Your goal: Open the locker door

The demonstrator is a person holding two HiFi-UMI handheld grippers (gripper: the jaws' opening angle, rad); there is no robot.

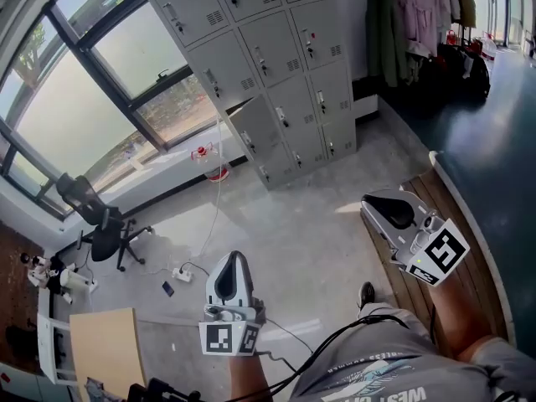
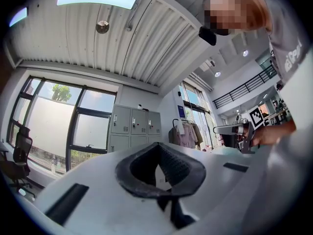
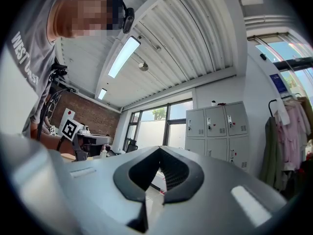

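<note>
2 tongs shut, empty: left tongs (image 1: 235, 258), right tongs (image 1: 370, 203) | both aimed at locker bank (image 1: 268, 74) beside window (image 1: 92, 107), well apart across floor (image 1: 301, 233) | likely approach phase, nothing to grip yet

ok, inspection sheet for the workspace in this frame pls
Surface: grey concrete floor; wooden slatted platform at right.
Job's things: grey locker bank against the wall, well ahead of both grippers, untouched.
Clutter: office chair, red object by the lockers, small dark object on the floor, wooden tabletop.
Grippers: left gripper shut, empty; right gripper shut, empty.
Cables: white cable from power strip up toward the window sill; black cable across the person's shirt.
Surroundings: large windows, hanging clothes, dark bags beneath.
</note>
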